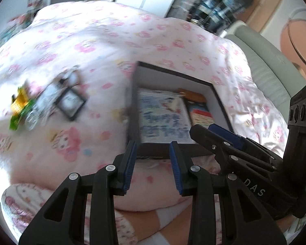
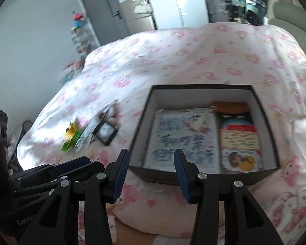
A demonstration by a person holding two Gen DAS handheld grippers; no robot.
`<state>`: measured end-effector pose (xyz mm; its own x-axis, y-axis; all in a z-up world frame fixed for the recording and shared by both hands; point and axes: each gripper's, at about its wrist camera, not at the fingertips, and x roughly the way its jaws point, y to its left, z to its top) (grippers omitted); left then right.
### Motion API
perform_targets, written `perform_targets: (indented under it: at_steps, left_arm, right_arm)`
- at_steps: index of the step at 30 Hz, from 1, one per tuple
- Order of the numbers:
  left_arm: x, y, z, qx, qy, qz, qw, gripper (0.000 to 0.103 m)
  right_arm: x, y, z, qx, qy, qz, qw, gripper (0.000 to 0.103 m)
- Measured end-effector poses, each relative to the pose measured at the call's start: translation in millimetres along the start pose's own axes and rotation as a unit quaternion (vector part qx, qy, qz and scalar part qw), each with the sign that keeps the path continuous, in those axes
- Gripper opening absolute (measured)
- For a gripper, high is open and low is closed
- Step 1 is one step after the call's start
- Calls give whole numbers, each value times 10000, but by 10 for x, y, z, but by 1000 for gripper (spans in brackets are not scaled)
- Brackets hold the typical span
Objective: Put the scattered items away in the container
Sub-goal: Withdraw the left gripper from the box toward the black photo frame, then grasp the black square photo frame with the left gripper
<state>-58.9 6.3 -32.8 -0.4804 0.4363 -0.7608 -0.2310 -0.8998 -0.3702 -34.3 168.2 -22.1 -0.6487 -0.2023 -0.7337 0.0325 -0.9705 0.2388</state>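
Clutter [image 1: 44, 104] at ten o'clock of the box [image 1: 218, 96] is next, so I'd swing my empty, half-open left hand-held gripper [image 1: 153, 165] over it, right hand-held gripper [image 2: 151, 175] also agape and empty.

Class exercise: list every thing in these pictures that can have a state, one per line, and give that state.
box: open, no lid, partly filled with books and packets
left gripper: open, holding nothing
right gripper: open, holding nothing
small black frame: lying on the bedspread, outside the box
green and yellow packet: lying on the bedspread, outside the box

Motion blur smeared the scattered items [image 1: 47, 104] on the quilt [image 1: 104, 40]; one was perhaps a framed picture [image 1: 70, 102], and print inside the box [image 2: 263, 112] was unreadable.
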Motion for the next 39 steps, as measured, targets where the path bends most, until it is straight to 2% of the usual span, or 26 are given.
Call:
perform_targets:
  at_steps: [7, 10, 14, 19, 21, 24, 25, 28, 32, 36, 39]
  left_arm:
    - [8, 774, -47, -769, -109, 273, 9966, 34]
    - [89, 1147, -40, -1135, -134, 351, 9928, 34]
    - [272, 1609, 32, -1598, -61, 532, 9857, 34]
    - [718, 2080, 239, -2184, 174, 682, 9733, 34]
    - [900, 2193, 330, -2301, 316, 649, 9705, 33]
    - [1146, 2350, 471, -2526, 506, 80, 9662, 33]
    - [1193, 2384, 502, -2579, 531, 52, 9647, 33]
    - [1340, 2446, 552, -2614, 592, 170, 9633, 33]
    - [1462, 2527, 478, -2730, 648, 65, 9598, 32]
    - [1378, 2618, 438, -2924, 448, 43, 9553, 30]
    - [1343, 2589, 414, -2847, 393, 152, 9577, 30]
  right_arm:
    - [515, 559, 20, -379, 371, 420, 9977, 41]
    - [746, 775, 65, -454, 406, 608, 9963, 41]
    - [1122, 978, 132, -524, 610, 610, 9949, 41]
    - [1643, 1165, 325, -531, 827, 482, 9940, 41]
    - [1894, 1219, 406, -521, 926, 330, 9938, 41]
    - [2193, 1200, 530, -434, 935, 89, 9946, 41]
    - [2274, 1169, 572, -338, 960, 6, 9948, 41]
    - [2521, 1045, 684, 129, 1040, -66, 9945, 41]
    - [2782, 1070, 669, 70, 1290, -100, 9916, 41]
    - [2921, 1068, 633, 69, 1361, -136, 9906, 41]
    - [2932, 1045, 627, 55, 1380, -133, 9903, 41]
